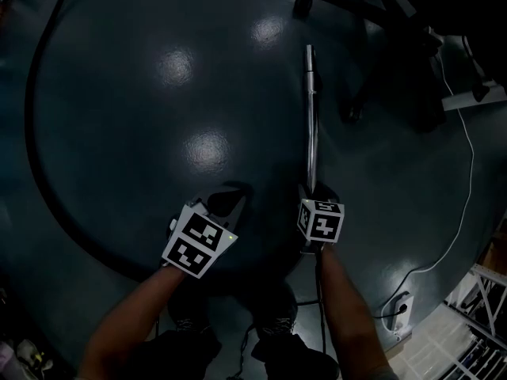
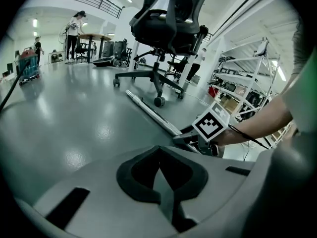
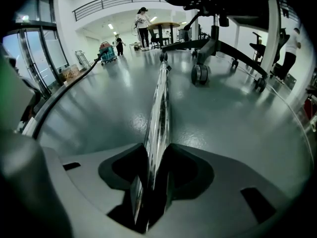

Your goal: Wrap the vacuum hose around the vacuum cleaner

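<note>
A chrome vacuum wand [image 1: 310, 117] lies along the dark floor, pointing away from me. My right gripper [image 1: 314, 192] is shut on its near end; in the right gripper view the tube [image 3: 159, 103] runs out from between the jaws [image 3: 154, 155]. My left gripper [image 1: 230, 203] hovers just left of it, shut, with nothing between its jaws [image 2: 159, 152]. The black hose [image 1: 36, 133] sweeps in a wide arc on the left, passing behind my left arm. The same hose [image 3: 59, 95] leads far back to a small vacuum cleaner [image 3: 106, 51], which also shows far off [image 2: 28, 66] in the left gripper view.
An office chair base [image 1: 372, 6] on castors stands just beyond the wand's far tip. A white cable [image 1: 467, 172] runs to a power strip [image 1: 398, 311] at the right. A metal shelving rack [image 2: 242, 83] stands right; people stand at a table [image 3: 161, 26] far back.
</note>
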`<state>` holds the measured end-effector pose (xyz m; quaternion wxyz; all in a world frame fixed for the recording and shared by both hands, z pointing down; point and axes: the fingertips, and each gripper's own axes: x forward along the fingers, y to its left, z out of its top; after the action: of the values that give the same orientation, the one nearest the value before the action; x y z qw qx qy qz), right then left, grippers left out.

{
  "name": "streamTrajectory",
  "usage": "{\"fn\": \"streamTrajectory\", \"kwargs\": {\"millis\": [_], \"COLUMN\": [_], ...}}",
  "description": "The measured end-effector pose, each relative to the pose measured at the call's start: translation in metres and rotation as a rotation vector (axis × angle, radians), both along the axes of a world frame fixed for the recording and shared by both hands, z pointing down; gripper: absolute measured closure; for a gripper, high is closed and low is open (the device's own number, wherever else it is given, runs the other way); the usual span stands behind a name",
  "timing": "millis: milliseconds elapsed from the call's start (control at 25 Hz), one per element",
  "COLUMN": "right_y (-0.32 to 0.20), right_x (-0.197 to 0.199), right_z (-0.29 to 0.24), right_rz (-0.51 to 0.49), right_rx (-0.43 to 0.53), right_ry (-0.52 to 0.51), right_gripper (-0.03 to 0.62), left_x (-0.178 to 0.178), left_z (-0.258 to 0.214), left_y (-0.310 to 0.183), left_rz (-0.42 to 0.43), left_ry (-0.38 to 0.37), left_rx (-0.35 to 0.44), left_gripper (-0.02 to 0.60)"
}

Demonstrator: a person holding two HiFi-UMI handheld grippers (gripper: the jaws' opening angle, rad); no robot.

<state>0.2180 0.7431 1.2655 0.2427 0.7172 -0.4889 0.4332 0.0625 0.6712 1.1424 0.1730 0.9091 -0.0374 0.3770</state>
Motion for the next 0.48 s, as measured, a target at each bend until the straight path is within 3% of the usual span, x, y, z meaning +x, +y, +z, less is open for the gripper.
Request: {"fn": "streamTrajectory", "kwargs": {"millis": [200, 480], "right_y": [-0.002, -0.009], "right_x": [-0.006, -0.034], "right_z": [-0.027, -0.097], "right_rz": [-0.036, -0.128], "right_rx": [0.004, -0.036], "right_ry": [-0.007, -0.039], "right_gripper": [0.419, 0.419], "left_x": [0.009, 0.005], "left_z": [-0.023, -0.096], "left_y": [0.004, 0.003], "left_rz": [0.036, 0.048], "left_ry": [0.023, 0.026], "left_rx": [0.006, 0.007], "left_gripper": [0.573, 0.572]}}
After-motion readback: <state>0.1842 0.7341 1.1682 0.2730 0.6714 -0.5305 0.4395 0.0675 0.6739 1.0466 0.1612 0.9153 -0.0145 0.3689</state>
